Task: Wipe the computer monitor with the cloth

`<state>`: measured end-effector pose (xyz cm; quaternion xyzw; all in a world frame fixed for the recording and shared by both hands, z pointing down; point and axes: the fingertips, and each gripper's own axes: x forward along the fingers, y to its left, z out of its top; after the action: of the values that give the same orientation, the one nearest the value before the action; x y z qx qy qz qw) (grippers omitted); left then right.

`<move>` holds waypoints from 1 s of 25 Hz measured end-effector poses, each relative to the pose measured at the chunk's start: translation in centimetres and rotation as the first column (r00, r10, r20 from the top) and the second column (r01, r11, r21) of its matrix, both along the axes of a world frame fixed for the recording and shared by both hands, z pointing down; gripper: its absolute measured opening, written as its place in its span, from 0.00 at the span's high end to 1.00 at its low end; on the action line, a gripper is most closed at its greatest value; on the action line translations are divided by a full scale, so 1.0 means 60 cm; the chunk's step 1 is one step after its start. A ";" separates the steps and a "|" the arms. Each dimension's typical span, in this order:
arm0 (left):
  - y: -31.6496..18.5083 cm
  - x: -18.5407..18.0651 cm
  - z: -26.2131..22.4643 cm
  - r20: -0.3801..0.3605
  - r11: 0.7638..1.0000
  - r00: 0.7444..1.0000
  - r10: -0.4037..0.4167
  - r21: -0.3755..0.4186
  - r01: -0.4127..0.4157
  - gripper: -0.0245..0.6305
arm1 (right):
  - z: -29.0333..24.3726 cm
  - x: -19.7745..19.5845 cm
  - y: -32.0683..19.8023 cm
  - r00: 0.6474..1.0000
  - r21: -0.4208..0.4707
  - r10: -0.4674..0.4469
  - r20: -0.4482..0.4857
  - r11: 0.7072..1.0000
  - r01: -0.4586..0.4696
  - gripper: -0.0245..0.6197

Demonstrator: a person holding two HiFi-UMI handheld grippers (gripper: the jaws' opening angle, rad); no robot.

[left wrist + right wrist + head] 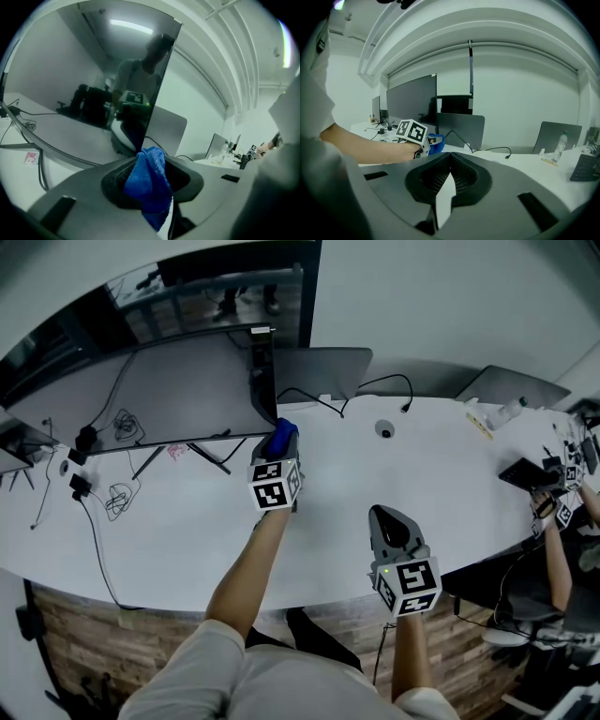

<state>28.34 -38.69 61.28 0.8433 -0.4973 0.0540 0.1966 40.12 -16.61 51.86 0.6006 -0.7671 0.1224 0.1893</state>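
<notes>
The left gripper [277, 461] sits just above the middle of the head view, its fingers clamped on a bunched blue cloth [282, 435]. The cloth is pressed up against the lower right corner of the dark monitor [178, 395], which fills the upper left of the frame (its screen reflects the room, seen from the left gripper view). The right gripper [387, 519] hovers low over the white desk [450, 484], right of centre and well apart from the monitor. Its fingers are closed together with nothing between them. Loose cables [116, 499] trail across the desk at the left, below the monitor.
</notes>
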 end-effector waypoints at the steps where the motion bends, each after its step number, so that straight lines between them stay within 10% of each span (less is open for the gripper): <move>1: 0.002 -0.002 -0.010 -0.005 1.000 1.000 -0.003 0.014 0.003 0.77 | -0.004 -0.002 0.002 1.000 0.005 -0.002 0.000 1.000 0.002 0.94; 25: 0.054 -0.022 -0.448 0.051 0.939 0.991 0.123 0.318 -0.133 0.77 | -0.235 -0.055 0.016 0.999 0.184 -0.044 0.029 0.982 0.038 0.94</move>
<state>27.02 -35.47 34.38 0.8937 -0.4465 -0.0021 0.0451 36.84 -15.64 37.78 0.5975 -0.7903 0.0571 0.1232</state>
